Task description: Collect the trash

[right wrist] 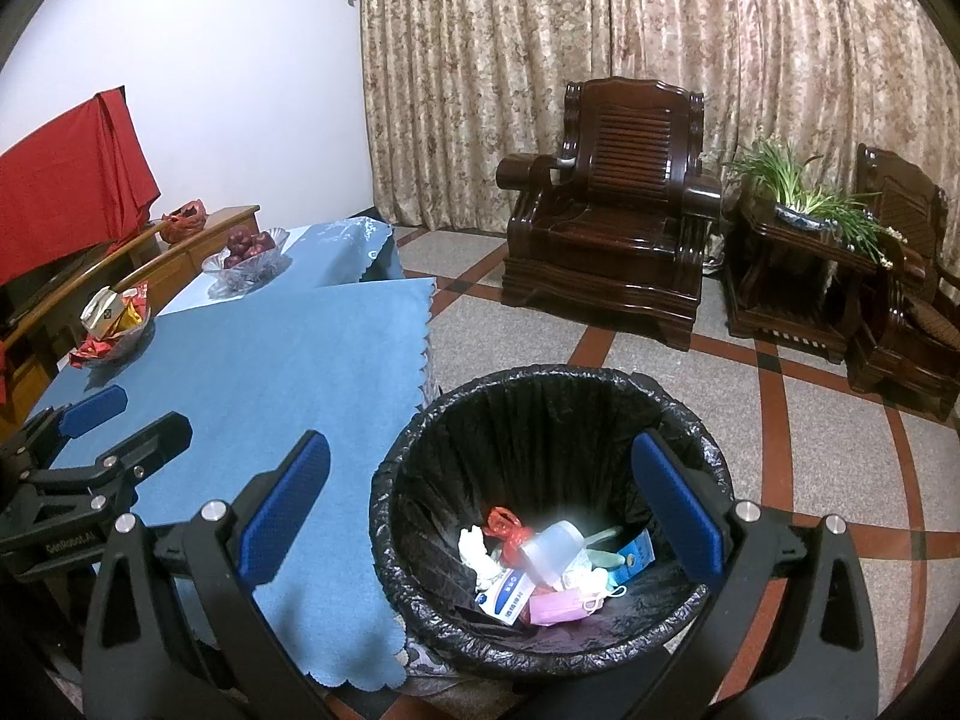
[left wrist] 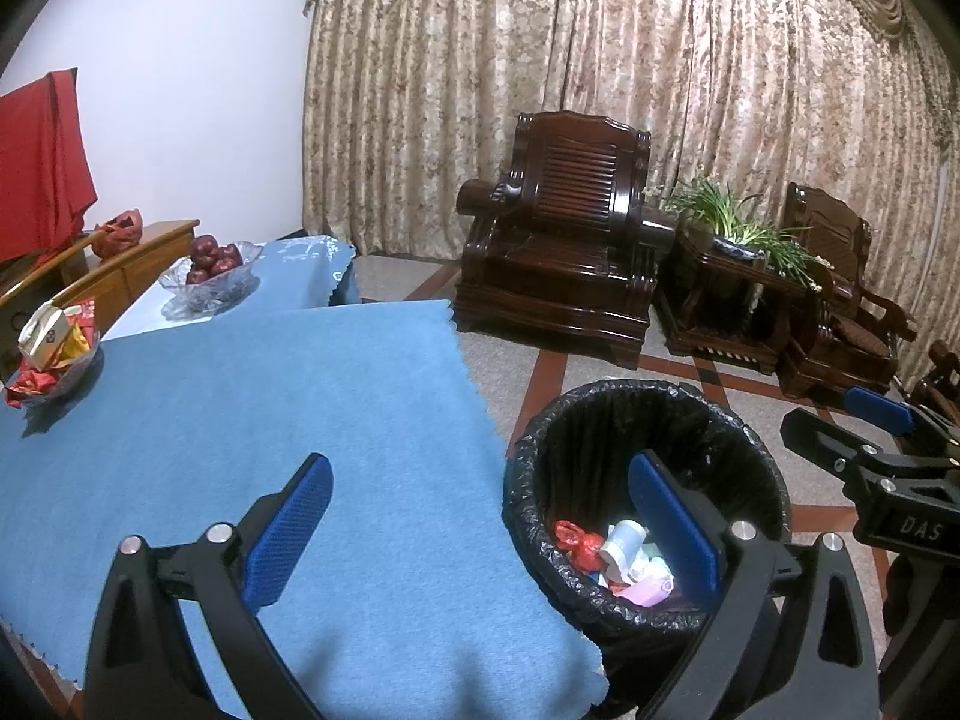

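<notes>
Right wrist view: both grippers spread wide, nothing held.

Right gripper [right wrist: 480,498] above black-lined bin [right wrist: 420,438] beside blue-clothed table [right wrist: 288,360]; trash [right wrist: 540,570] heaped inside. Left gripper [left wrist: 480,522] over table edge, jaws apart.

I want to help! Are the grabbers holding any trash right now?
No. The left gripper and right gripper are both open and empty; the trash lies in the bin.

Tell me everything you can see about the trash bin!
The trash bin is round, lined with a crinkly black plastic bag folded over its rim. It stands upright on the tiled floor, beside the table with the blue cloth. Trash lies at the bottom: a red wrapper, a white bottle, a pink mask, tissue and a blue-white packet.
</notes>
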The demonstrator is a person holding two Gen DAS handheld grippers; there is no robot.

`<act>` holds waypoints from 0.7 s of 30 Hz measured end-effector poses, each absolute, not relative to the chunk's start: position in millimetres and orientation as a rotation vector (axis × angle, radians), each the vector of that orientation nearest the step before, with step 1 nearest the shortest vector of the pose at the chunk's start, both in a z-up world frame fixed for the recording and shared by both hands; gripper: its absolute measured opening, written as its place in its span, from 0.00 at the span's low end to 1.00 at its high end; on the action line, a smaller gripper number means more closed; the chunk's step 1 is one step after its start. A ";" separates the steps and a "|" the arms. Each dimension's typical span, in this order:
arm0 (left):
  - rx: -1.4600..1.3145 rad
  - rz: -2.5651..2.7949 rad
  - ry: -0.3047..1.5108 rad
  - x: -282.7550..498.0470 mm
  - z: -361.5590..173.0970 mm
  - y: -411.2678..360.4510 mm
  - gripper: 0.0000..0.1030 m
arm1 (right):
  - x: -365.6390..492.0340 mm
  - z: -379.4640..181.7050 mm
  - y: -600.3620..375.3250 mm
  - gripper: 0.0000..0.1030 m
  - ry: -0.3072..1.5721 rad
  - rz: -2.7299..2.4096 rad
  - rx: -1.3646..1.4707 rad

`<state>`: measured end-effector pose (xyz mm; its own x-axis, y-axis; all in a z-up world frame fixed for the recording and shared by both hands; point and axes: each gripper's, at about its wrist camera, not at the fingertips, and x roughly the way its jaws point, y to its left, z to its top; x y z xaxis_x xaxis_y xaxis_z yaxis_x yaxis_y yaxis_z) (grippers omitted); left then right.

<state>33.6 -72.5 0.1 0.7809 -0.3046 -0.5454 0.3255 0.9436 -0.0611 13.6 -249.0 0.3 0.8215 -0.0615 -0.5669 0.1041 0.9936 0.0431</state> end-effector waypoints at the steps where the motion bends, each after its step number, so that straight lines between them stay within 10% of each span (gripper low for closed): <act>1: 0.037 -0.340 0.583 33.6 0.1 -71.9 0.94 | 13.7 0.5 -248.8 0.95 0.601 -0.088 0.073; 21: 0.038 -0.340 0.584 33.9 1.6 -72.8 0.94 | 13.7 0.3 -249.2 0.95 0.601 -0.087 0.072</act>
<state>33.9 -72.8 1.6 0.7805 -0.3037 -0.5464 0.3253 0.9437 -0.0599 13.7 -249.2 0.3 0.8214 -0.0611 -0.5671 0.1032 0.9937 0.0425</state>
